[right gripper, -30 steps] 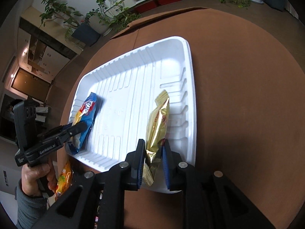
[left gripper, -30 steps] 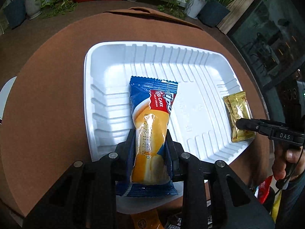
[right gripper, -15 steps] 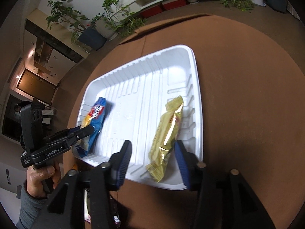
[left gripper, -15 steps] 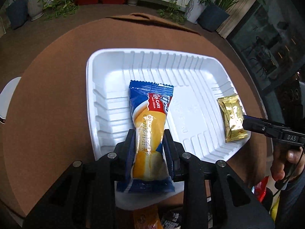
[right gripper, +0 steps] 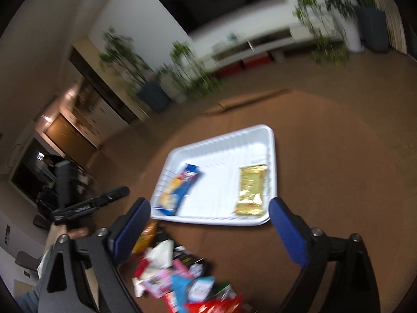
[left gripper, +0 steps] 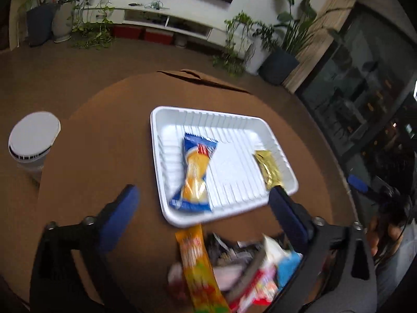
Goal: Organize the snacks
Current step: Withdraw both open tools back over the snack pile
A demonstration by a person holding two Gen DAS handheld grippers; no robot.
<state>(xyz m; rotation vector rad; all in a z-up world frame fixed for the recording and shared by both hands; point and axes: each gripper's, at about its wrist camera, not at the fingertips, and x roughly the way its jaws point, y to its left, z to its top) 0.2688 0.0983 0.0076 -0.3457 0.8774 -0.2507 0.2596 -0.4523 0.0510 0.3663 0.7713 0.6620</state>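
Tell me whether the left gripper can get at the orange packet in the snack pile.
Probably yes. The left gripper is open and empty, and the orange packet lies on top at the pile's edge, just below the tray, with nothing over it.

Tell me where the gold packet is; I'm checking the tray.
The gold packet lies flat along the white tray's right side, apart from the blue cake packet.
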